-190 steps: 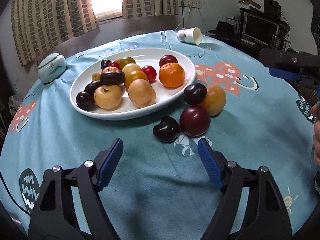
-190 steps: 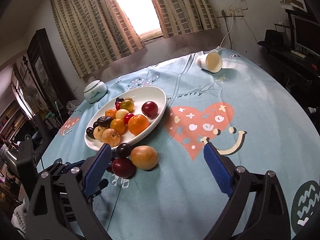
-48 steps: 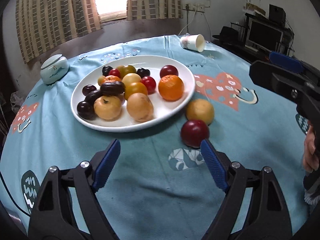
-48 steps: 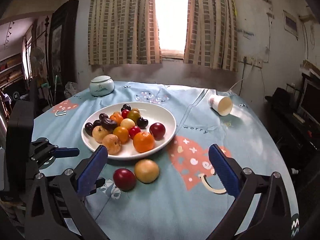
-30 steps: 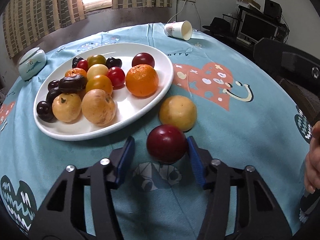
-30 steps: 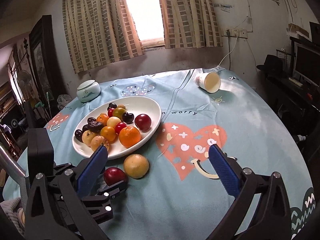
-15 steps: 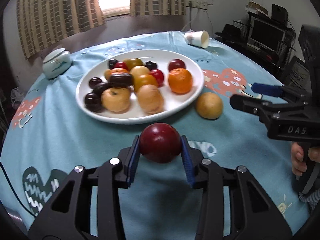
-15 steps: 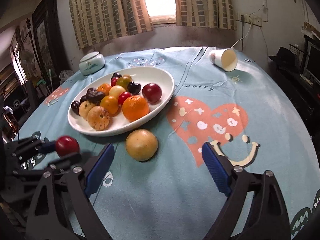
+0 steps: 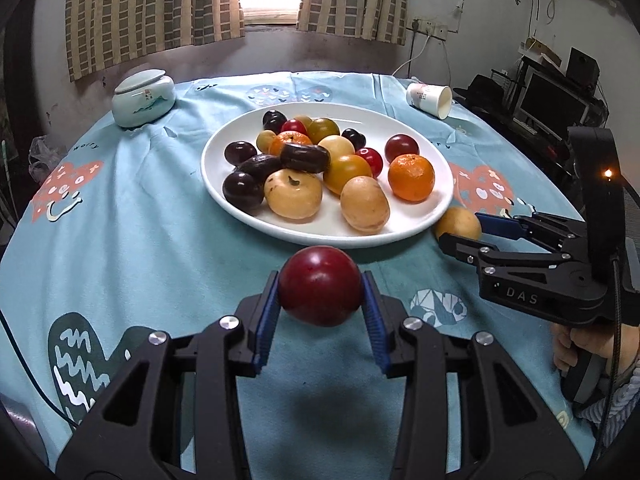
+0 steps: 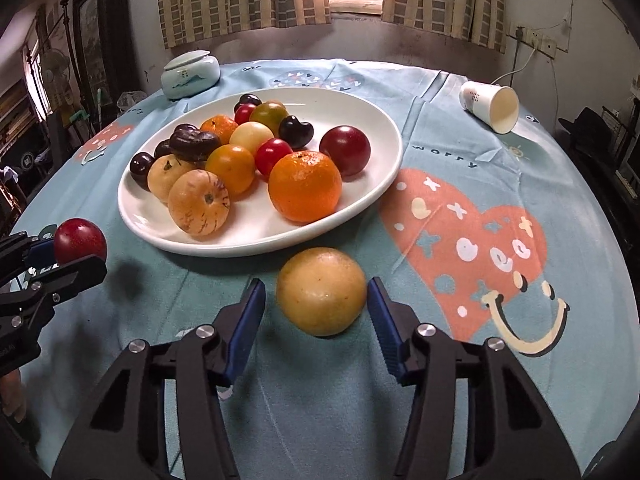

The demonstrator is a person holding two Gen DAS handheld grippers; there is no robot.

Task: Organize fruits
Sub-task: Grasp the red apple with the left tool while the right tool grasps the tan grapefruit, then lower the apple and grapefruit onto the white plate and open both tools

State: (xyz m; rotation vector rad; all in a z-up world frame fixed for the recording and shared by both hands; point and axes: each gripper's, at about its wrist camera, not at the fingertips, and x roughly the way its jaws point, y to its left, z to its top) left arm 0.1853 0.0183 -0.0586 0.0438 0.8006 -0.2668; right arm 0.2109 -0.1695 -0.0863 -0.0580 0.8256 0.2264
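Observation:
A dark red plum (image 9: 320, 292) hangs above the blue tablecloth just in front of the white plate (image 9: 304, 236), with my left gripper (image 9: 319, 280) shut on it. The right wrist view shows the same plum (image 10: 80, 240) and left gripper (image 10: 72, 252) at the left edge. A yellow round fruit (image 10: 321, 291) lies on the cloth by the plate's (image 10: 248, 246) near rim. My right gripper (image 10: 316, 285) straddles it with jaws closing; a gap still shows at the left pad. From the left wrist, that yellow fruit (image 9: 458, 222) sits at the right gripper's (image 9: 460, 230) tips.
The plate is piled with an orange (image 10: 305, 185), tomatoes, dark plums and yellow fruits. A paper cup (image 10: 490, 106) lies on its side at the far right. A lidded ceramic jar (image 9: 143, 98) stands far left. A hand (image 9: 580, 344) holds the right gripper.
My left gripper closed on the red plum and lifted it off the cloth, back from the plate. The right gripper came down over the yellow fruit and its jaws narrowed.

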